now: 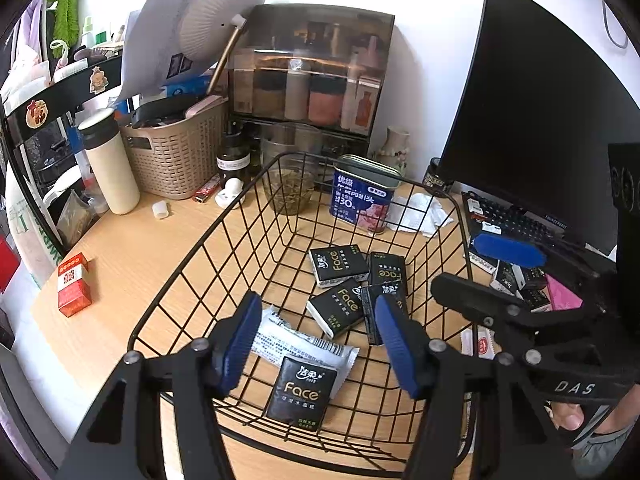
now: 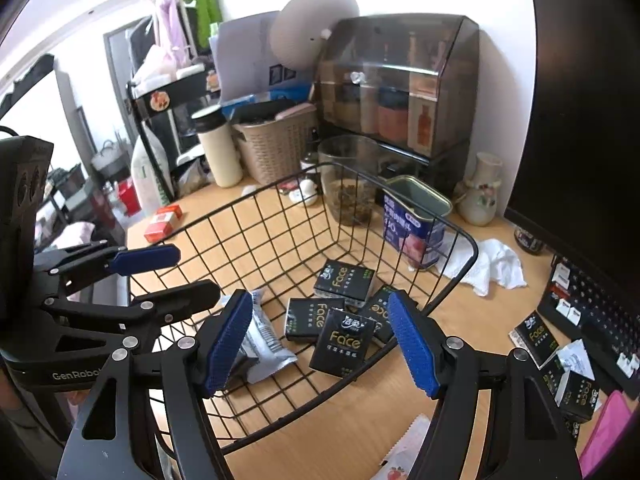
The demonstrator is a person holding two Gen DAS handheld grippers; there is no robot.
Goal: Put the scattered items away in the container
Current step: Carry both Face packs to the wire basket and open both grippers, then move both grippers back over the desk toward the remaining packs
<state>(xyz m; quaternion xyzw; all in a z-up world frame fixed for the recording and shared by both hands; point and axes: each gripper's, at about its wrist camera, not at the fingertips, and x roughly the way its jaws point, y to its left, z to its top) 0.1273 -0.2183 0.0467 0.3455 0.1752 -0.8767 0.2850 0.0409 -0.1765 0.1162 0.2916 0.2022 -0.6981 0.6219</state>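
Observation:
A black wire basket [image 1: 208, 236] [image 2: 240, 198] stands on the wooden desk. Several black "Face" tissue packs [image 1: 340, 266] [image 2: 344, 342] and a white sachet [image 1: 304, 342] [image 2: 266, 338] lie on its floor. My left gripper [image 1: 318, 344] hovers open over the basket's near end, above one pack [image 1: 302, 392], touching nothing. Above the pile, my right gripper [image 2: 320, 342] is open too, its pads clear of the pack below. Each gripper shows in the other's view: the right [image 1: 480, 272], the left [image 2: 168, 280]. More packs [image 2: 536, 336] [image 1: 516, 280] lie outside, by the keyboard.
Behind the basket stand a blue tin [image 1: 362, 200], a glass jar [image 1: 290, 184] and a crumpled tissue [image 2: 492, 264]. A red box [image 1: 72, 284] lies at the desk's left. Monitor [image 1: 540, 120] and keyboard [image 2: 592, 300] close the right side; a beige basket [image 1: 176, 156] sits behind.

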